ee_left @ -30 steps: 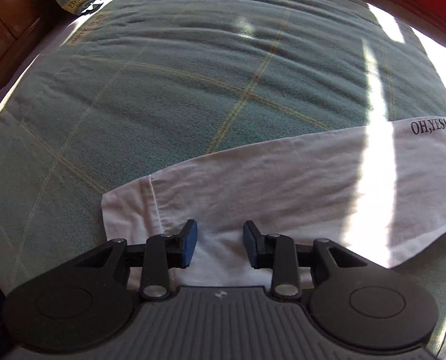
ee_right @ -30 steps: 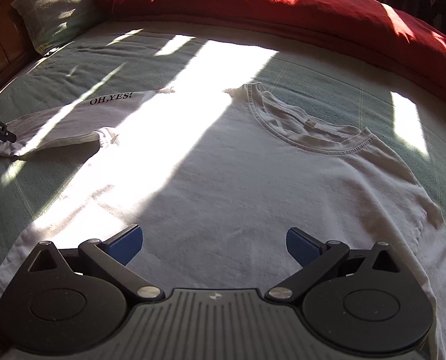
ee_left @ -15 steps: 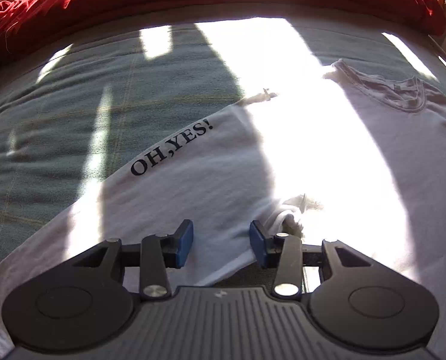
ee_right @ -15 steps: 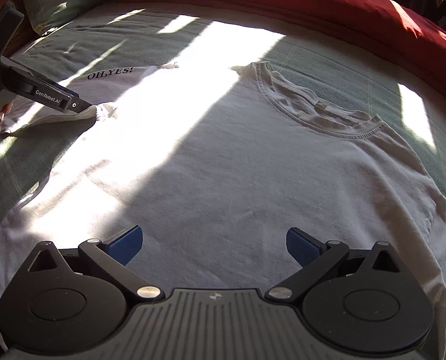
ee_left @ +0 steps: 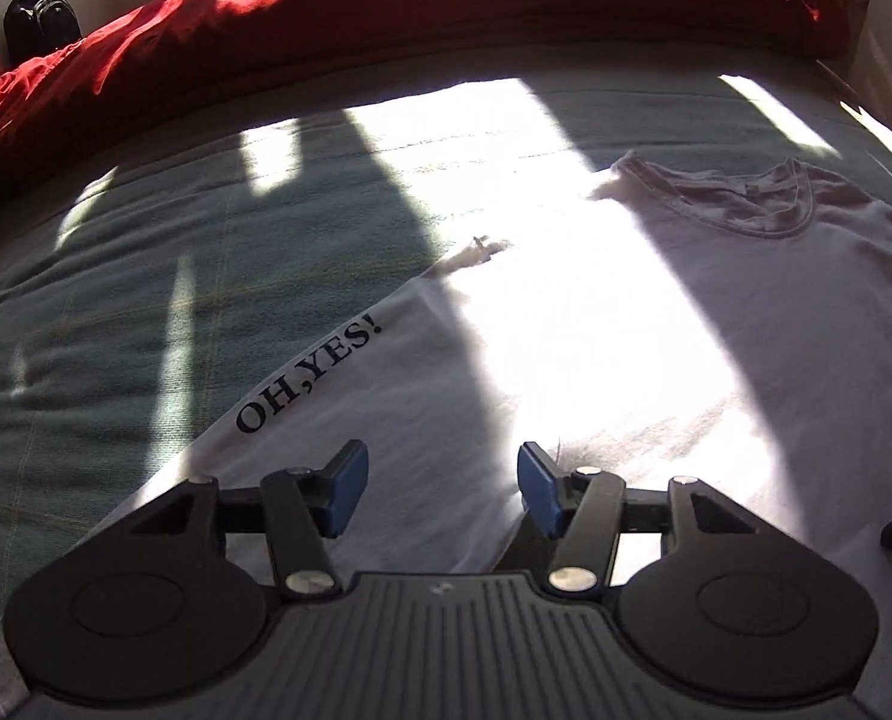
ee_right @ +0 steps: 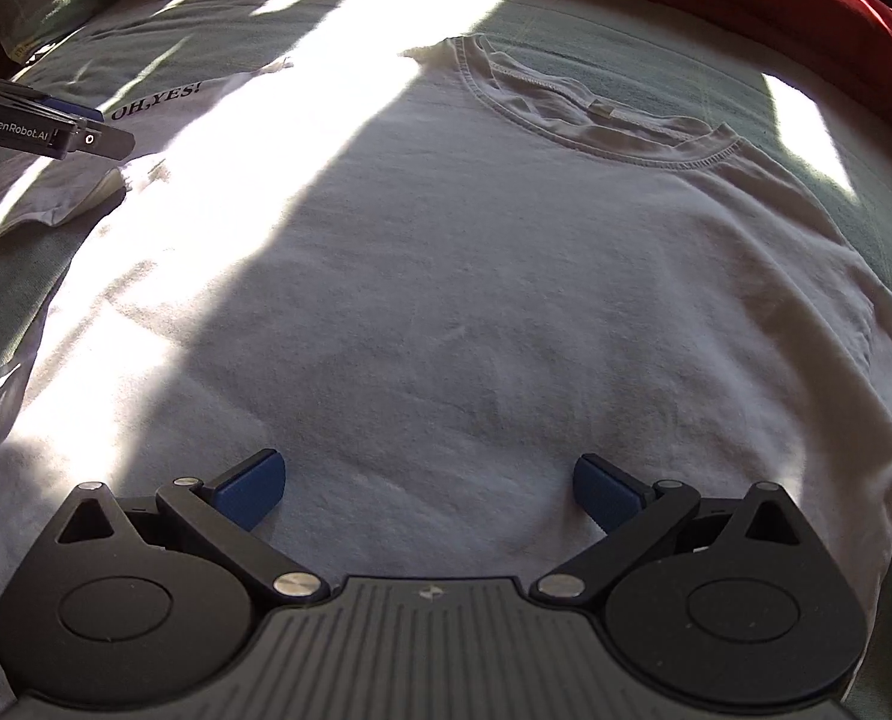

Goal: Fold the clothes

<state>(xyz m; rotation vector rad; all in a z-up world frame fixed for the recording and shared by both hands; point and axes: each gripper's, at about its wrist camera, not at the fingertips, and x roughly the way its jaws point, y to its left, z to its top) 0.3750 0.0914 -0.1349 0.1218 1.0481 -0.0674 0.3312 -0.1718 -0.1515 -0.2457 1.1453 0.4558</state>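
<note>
A white T-shirt [ee_right: 446, 312] lies flat on a green bedspread [ee_left: 116, 312], its left sleeve [ee_left: 338, 396] — printed "OH,YES!" — folded inward. Over the sleeve the left gripper [ee_left: 437, 489] is opening, nothing between its pads; the right gripper [ee_right: 428, 489] hovers spread — empty — above the near hem.

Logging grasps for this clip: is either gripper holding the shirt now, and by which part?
Nothing is held. The left gripper is opening above the sleeve, pads clear of it. The right gripper stands wide open over the shirt.
</note>
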